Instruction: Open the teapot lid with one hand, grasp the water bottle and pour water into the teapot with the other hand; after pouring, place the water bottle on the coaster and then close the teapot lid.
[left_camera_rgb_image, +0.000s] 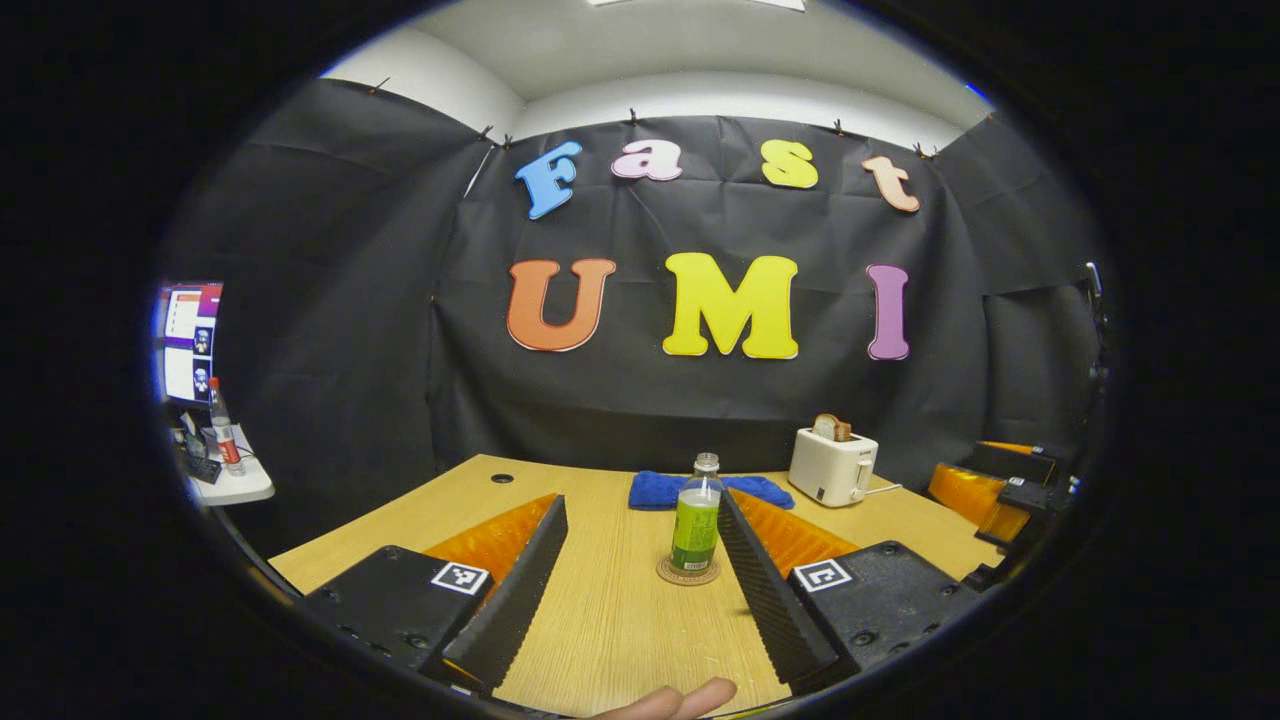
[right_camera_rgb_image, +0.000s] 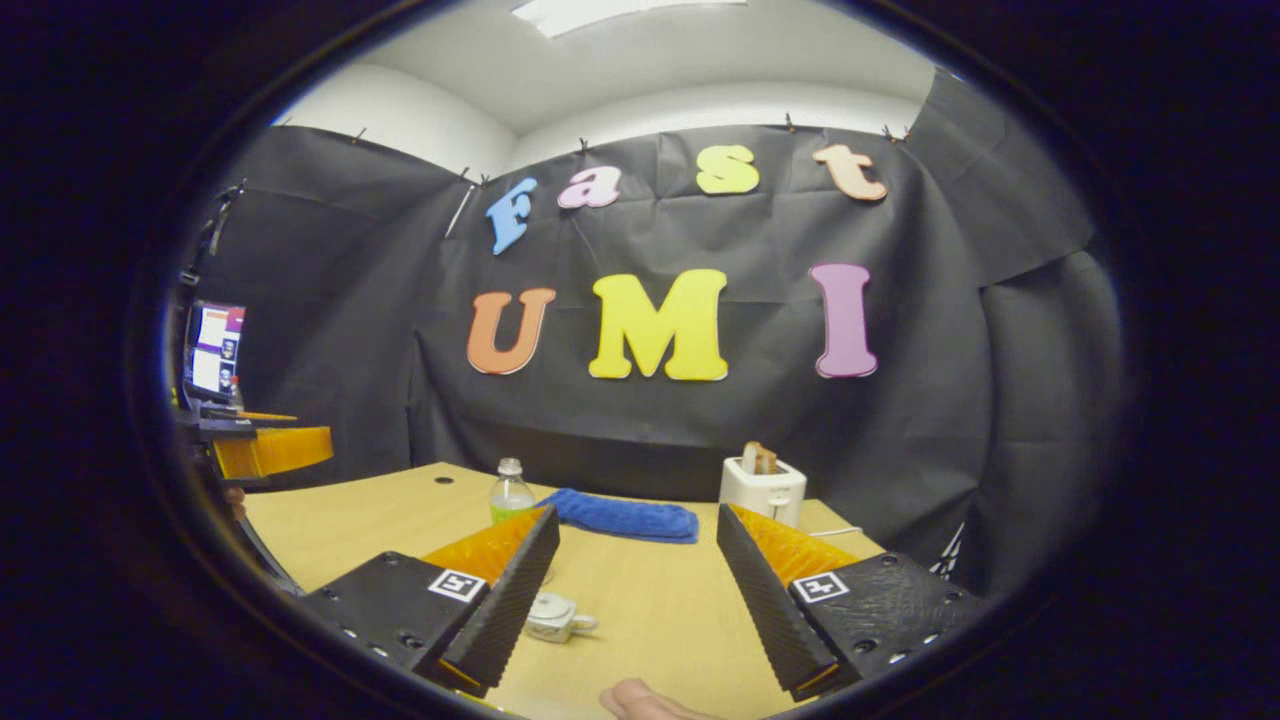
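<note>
I see black cloth walls (left_camera_rgb_image: 330, 300) enclosing a wooden table (left_camera_rgb_image: 620, 620); a white ceiling (right_camera_rgb_image: 640, 70) carries a light panel (right_camera_rgb_image: 620, 12).

We are in a recording booth rather than a real home: black cloth (left_camera_rgb_image: 330, 300) is clipped up as walls under a plain white ceiling (left_camera_rgb_image: 700, 50). A wooden desk (left_camera_rgb_image: 620, 620) carries household props, a white toaster (left_camera_rgb_image: 832, 466) and a blue towel (left_camera_rgb_image: 655, 490). A lit monitor (left_camera_rgb_image: 190, 340) on a side table (left_camera_rgb_image: 235, 488) suggests a lab setup.
</note>
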